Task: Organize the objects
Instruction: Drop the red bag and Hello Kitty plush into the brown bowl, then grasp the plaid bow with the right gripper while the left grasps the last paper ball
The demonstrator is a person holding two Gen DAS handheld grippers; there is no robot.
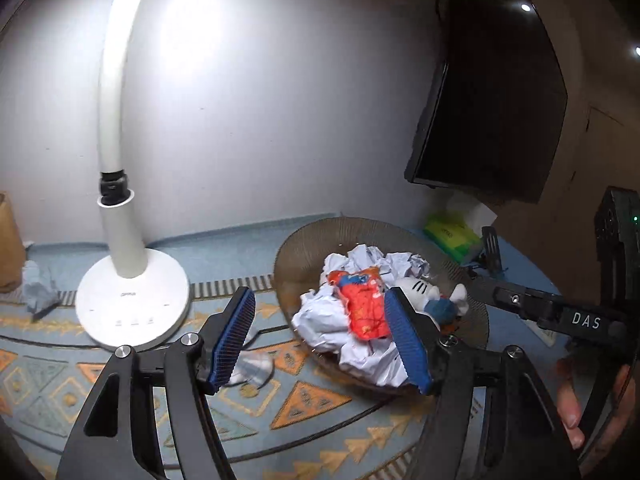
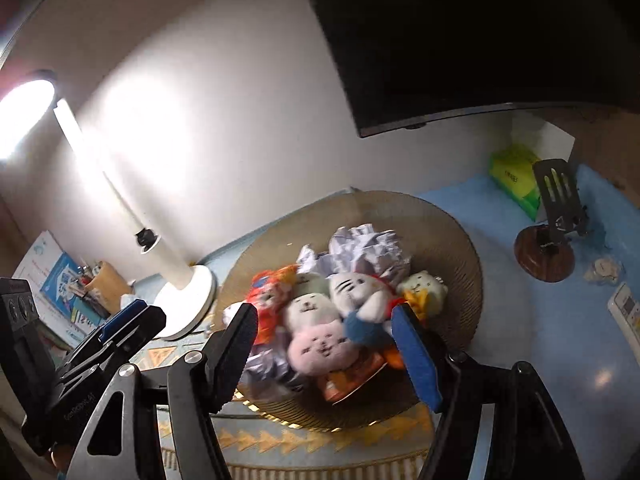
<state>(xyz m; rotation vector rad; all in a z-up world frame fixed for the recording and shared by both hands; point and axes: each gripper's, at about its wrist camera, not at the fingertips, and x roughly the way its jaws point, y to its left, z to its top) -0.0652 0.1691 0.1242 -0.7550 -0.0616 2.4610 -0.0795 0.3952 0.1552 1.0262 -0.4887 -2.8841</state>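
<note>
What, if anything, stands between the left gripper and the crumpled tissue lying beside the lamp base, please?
Nothing visible does. The left gripper is open and empty, and only bare patterned mat lies between it and the crumpled tissue beside the lamp base.

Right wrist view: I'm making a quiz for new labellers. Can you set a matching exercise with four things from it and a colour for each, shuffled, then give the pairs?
Things:
1. desk lamp
2. tissue pack
3. lowest plush toy in the basket
4. round stand base

Colours:
A. dark brown
B. pink
C. white
D. yellow-green

Pairs: 1-C, 2-D, 3-B, 4-A
</note>
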